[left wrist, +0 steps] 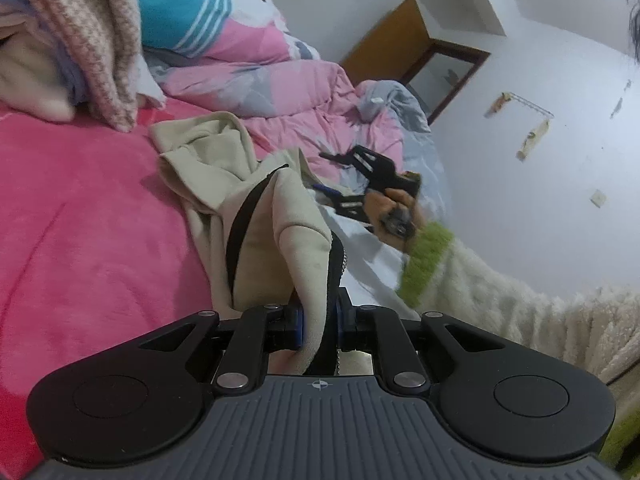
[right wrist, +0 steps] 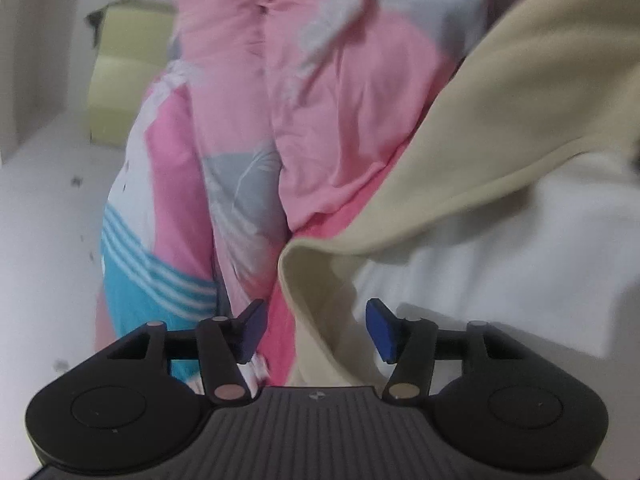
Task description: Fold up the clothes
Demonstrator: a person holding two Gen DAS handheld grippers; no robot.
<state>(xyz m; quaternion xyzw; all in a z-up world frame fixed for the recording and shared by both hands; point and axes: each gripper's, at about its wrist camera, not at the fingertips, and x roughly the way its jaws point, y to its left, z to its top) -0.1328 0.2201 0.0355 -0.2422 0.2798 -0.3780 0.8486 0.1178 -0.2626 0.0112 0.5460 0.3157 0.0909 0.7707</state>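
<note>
While the left gripper (left wrist: 320, 330) is pinching a bunched fold of the beige, soft-fleece zip-up jacket (left wrist: 224, 184) between its blue pads, the rest of that garment is lying crumpled on the bright pink plush blanket (left wrist: 80, 200) that covers the bed. Its black zipper edge (left wrist: 338, 264) is running straight into the nearly closed jaws, so the grip looks to be sitting on the front opening. Behind the jacket, a pink, grey and white patterned quilt (left wrist: 280, 92) is heaped up, and a pile of other folded knitwear (left wrist: 80, 40) is resting at the far left.

Over on the right, the right gripper (right wrist: 316, 330) is standing about half open with nothing pressed between its pads; a loose beige edge of the jacket (right wrist: 312, 280) is hanging just in front of the gap, not clamped. From the left wrist view, the same tool (left wrist: 360, 178) is hovering above the far side of the garment, carried by a hand (left wrist: 394, 208) in a cream fluffy sleeve with a green cuff (left wrist: 424, 264).

As a judgement, the step in hand is getting the jacket spread flat, one side secured and the other side not yet taken. Next, the free jaws are needing to close on that hanging edge, well apart from the first grip, so both hands can be pulling the cloth taut before any fold.
</note>
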